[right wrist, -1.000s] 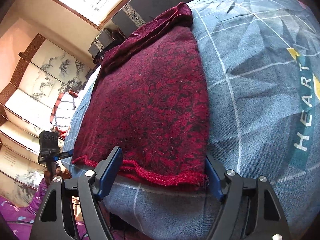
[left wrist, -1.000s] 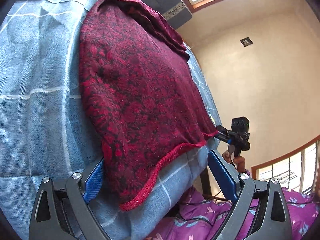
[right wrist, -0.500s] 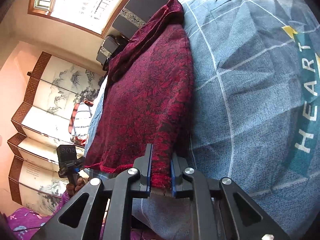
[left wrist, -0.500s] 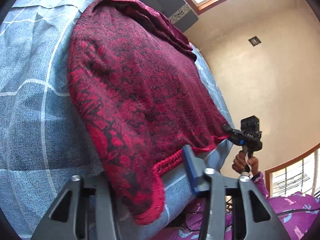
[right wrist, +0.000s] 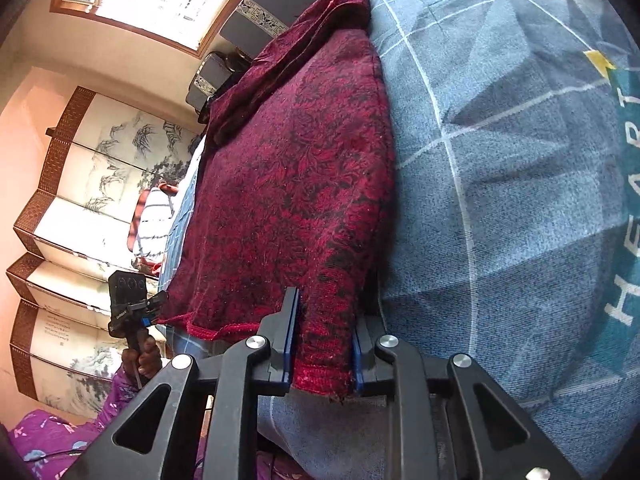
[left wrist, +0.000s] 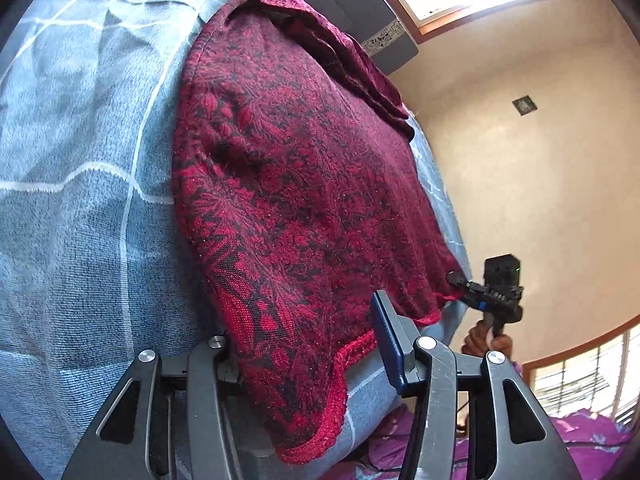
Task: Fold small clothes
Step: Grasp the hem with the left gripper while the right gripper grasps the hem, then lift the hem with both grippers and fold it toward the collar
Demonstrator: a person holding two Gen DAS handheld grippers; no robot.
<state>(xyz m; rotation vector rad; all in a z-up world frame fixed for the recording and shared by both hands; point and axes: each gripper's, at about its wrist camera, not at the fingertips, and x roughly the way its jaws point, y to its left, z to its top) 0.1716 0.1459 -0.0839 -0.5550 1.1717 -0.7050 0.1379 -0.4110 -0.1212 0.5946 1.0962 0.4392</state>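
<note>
A: What is shown?

B: A bed [left wrist: 72, 208] in blue checked bedding is seen, with a dark red patterned garment [left wrist: 304, 184] spread flat on it.

A: And the tools?

B: The near hem's corners are pinched by the left tool [left wrist: 308, 360] and right tool [right wrist: 322, 344]. The gripping step looks done; lifting both corners evenly toward the far edge seems called for next.

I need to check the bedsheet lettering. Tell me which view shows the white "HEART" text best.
The right wrist view: the white "HEART" text runs down the blue bedsheet at the frame's right edge, beside the red garment. The left wrist view shows none of it, only plain gridded sheet left of the garment.
</note>
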